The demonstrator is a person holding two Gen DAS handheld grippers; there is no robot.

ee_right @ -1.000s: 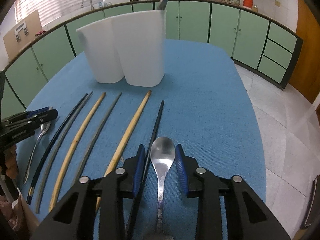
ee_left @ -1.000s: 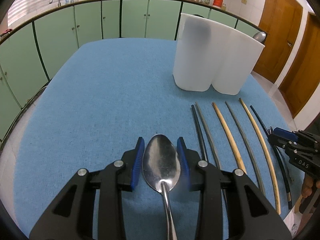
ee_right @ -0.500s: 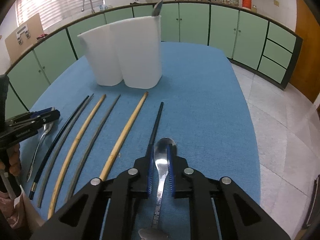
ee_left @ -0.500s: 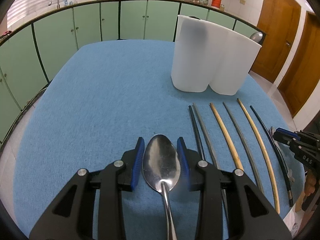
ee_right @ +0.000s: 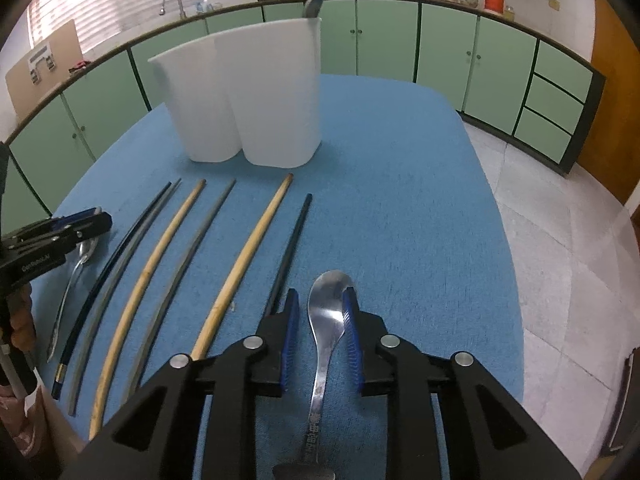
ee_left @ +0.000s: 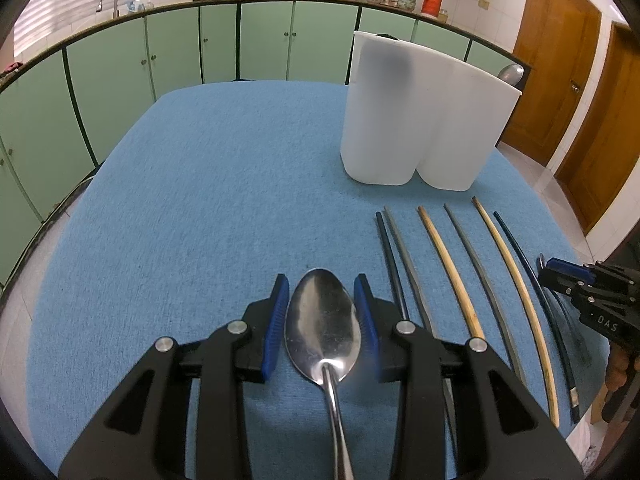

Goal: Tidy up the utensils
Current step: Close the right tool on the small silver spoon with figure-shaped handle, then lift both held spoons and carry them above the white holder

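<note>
In the left wrist view, my left gripper [ee_left: 321,280] is shut on the bowl of a steel spoon [ee_left: 322,328], both blue pads against its edges, low over the blue tablecloth [ee_left: 200,220]. In the right wrist view, a second steel spoon [ee_right: 322,360] lies between the jaws of my right gripper [ee_right: 321,294]. Those jaws are opening: the right pad touches the bowl's rim and the left pad stands clear. Several chopsticks [ee_right: 244,264] lie side by side between the two grippers. A white two-part holder [ee_right: 248,92] stands behind them with a spoon [ee_right: 314,0] in it.
The table's right edge drops to a tiled floor [ee_right: 560,260]. Green cabinets [ee_left: 120,72] ring the room. My left gripper [ee_right: 96,220] shows at the right wrist view's left edge. My right gripper [ee_left: 548,268] shows at the left wrist view's right edge, beyond the chopsticks [ee_left: 452,276].
The right jaws narrowed onto the spoon's neck half a second ago and have now spread again, with the spoon still between them. The left gripper and its spoon look unchanged.
</note>
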